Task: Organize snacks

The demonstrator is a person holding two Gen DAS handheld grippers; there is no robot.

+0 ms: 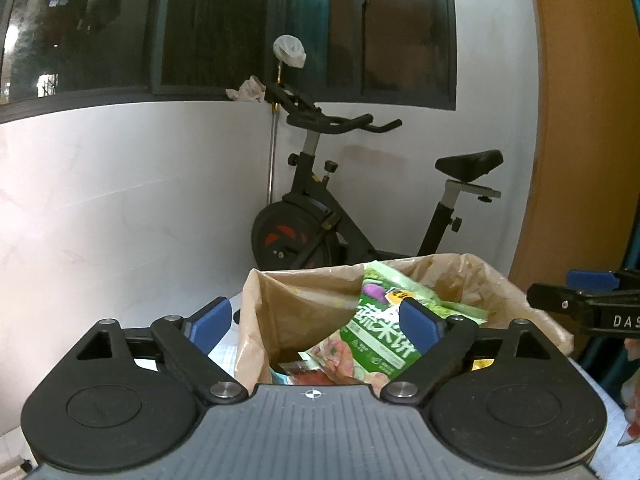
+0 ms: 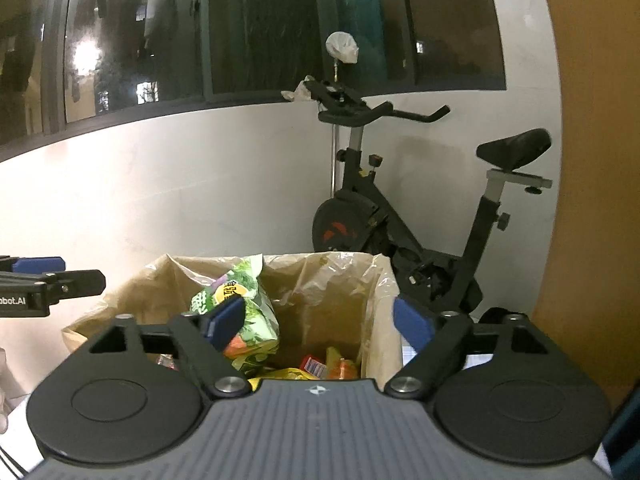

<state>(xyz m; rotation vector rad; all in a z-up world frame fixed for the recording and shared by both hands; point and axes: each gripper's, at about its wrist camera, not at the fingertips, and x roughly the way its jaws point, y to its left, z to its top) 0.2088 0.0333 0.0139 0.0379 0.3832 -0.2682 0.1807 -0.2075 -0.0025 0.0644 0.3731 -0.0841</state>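
A bin lined with a beige plastic bag (image 1: 272, 312) (image 2: 332, 292) stands just ahead of both grippers. A green snack pack (image 1: 380, 320) (image 2: 262, 320) leans upright inside it. Red, orange and yellow packs (image 2: 320, 366) lie at the bottom. My left gripper (image 1: 316, 316) is open over the bin's near side, and its right pad overlaps the green pack in view without pinching it. My right gripper (image 2: 320, 322) is open too, its left pad in front of the same pack. Each gripper shows at the edge of the other's view: the right gripper (image 1: 584, 304), the left gripper (image 2: 52, 280).
An exercise bike (image 1: 320, 216) (image 2: 380, 216) stands behind the bin against a white wall under dark windows. An orange wooden panel (image 1: 580, 120) rises on the right. A hand (image 2: 2, 400) and white striped sleeve (image 2: 12, 452) show at the lower left.
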